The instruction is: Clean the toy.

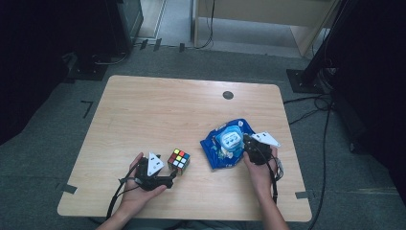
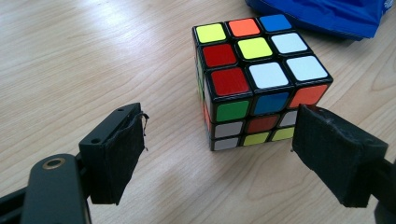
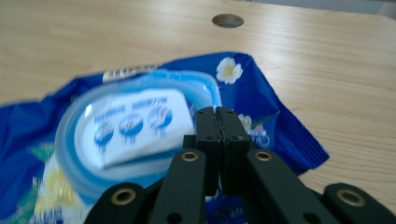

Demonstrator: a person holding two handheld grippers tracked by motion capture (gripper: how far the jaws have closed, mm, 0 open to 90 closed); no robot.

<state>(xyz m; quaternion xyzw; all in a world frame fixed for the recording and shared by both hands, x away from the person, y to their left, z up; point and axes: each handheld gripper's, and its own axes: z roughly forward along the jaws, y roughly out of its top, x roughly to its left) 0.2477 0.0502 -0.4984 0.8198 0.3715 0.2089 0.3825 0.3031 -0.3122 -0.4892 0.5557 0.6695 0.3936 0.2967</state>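
While parted wide before Rubik's cube (image 2: 259, 81), left gripper (image 2: 219, 156) grips nothing. Right gripper (image 3: 218, 135) pressed shut against wet-wipes pack (image 3: 140, 130) lid; whether it pinches anything, cannot tell.

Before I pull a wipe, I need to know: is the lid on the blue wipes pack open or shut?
Cannot tell for sure. The lid looks flat in its ring on the wipes pack, but it is blurred.

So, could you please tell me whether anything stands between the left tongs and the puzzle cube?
Nothing visible does. The left tongs stand open with only bare table between them and the puzzle cube. The blue wipes pack lies beyond the cube, out of the path.
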